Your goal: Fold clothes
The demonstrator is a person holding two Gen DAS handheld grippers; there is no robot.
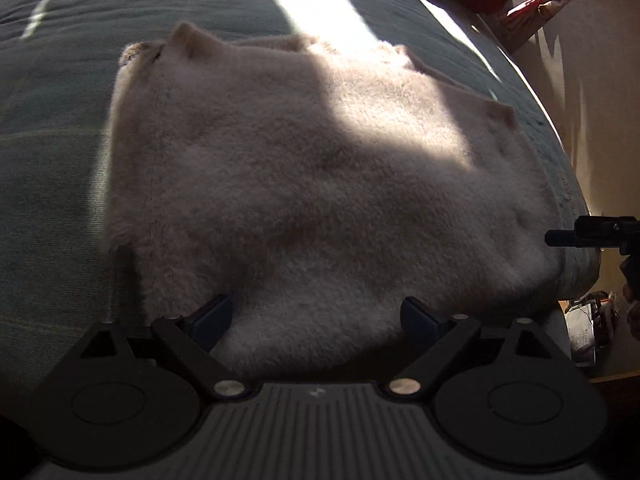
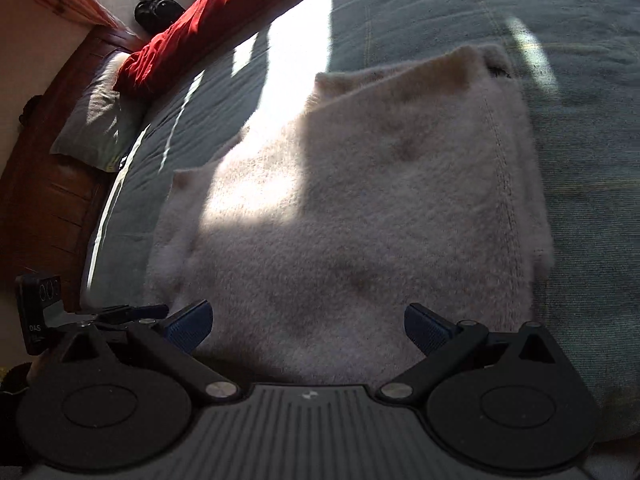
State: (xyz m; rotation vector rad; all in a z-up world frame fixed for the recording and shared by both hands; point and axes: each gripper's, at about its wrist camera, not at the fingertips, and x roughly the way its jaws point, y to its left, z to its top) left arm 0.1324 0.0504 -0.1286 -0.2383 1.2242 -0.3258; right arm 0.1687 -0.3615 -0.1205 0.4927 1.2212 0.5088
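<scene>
A fluffy pale pink fleece garment [image 1: 312, 184] lies folded into a rough rectangle on the grey-green quilted bedspread [image 1: 52, 128], near the bed's edge, with a band of sunlight across it. The left claw [image 1: 316, 320] hangs over the garment's near edge, jaws spread wide with nothing between them. The right claw [image 2: 308, 328] stands likewise agape and empty above the same garment. A red blanket [image 2: 224, 12] lies along the far side, beside what seems a pillow [image 2: 100, 120].
</scene>
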